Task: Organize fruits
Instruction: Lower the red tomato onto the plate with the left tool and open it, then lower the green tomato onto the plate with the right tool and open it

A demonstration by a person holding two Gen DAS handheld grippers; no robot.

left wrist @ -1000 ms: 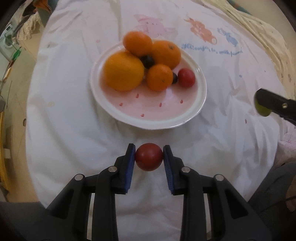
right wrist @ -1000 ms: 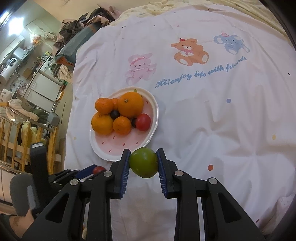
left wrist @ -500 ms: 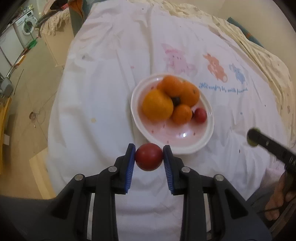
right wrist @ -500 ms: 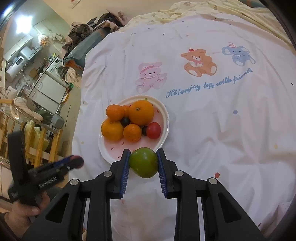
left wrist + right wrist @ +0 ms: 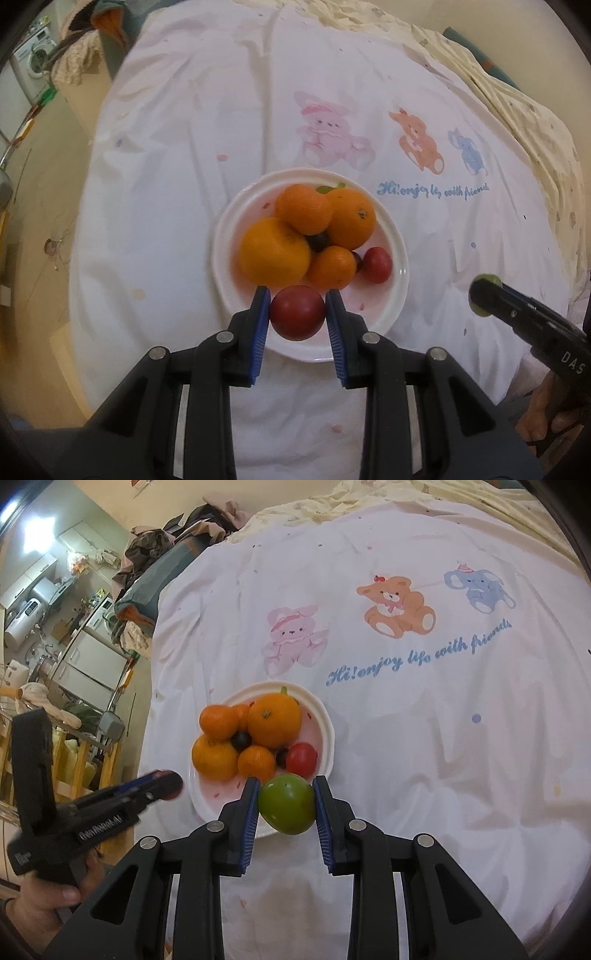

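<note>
- Red fruit (image 5: 297,317): clamped between the jaws of the left gripper (image 5: 297,319), over the near rim of the white plate (image 5: 400,258); open plate floor lies just ahead.
- Green fruit (image 5: 287,803): gripped by the right gripper (image 5: 284,805), poised at the same plate's near edge.
- Plate: rests on the printed bedsheet (image 5: 406,738), holding oranges (image 5: 275,249); small dark fruits partly hidden between them.

The plate (image 5: 400,271) looks glazed, smooth and glossy, with a highlight on its right rim. Beneath it lies a matt, creased cloth sheet (image 5: 424,738) with printed animals. The oranges (image 5: 275,254) have dimpled, matt peel; the red fruit (image 5: 297,317) and green fruit (image 5: 287,804) are smooth-skinned. The gripper fingers (image 5: 258,332) are matt black plastic with ribbed blue pads and metal rivets
</note>
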